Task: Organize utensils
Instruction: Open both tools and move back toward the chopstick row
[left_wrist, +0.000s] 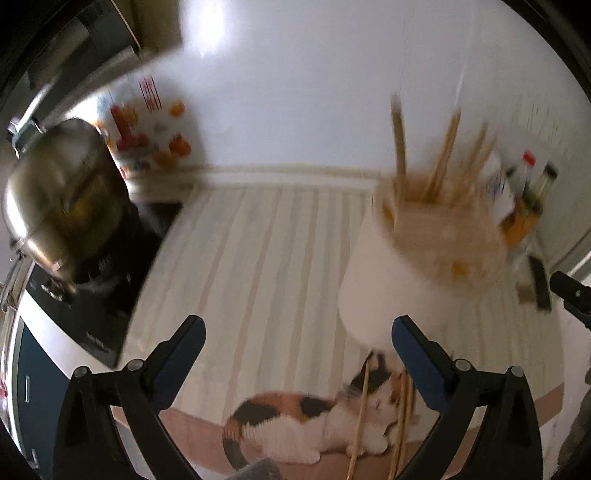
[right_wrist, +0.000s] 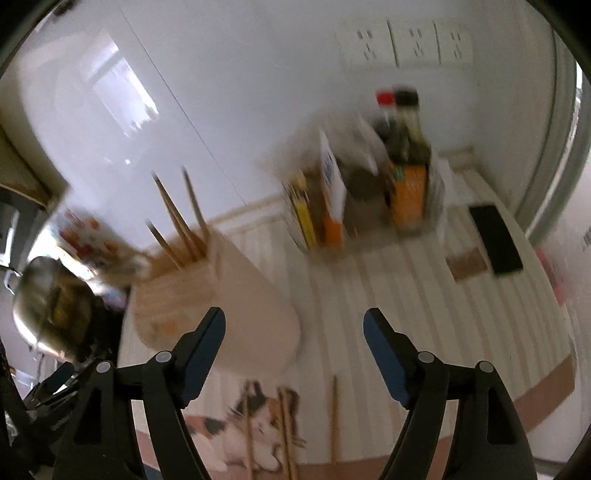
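Partway: several chopsticks (right_wrist: 177, 221) already in holder (right_wrist: 236, 306), three loose chopsticks (right_wrist: 334, 417) left on mat (right_wrist: 424, 295); both grippers (left_wrist: 295, 343) (right_wrist: 293, 339) wide, empty.

Motion blur smears the chopstick holder (left_wrist: 424, 258) at two o'clock in the left wrist view, its chopsticks (left_wrist: 443, 155) streaked. Loose chopsticks (left_wrist: 360, 417) at six o'clock run off the bottom edge. At one o'clock in the right view, bottle (right_wrist: 406, 155) labels are unreadable.
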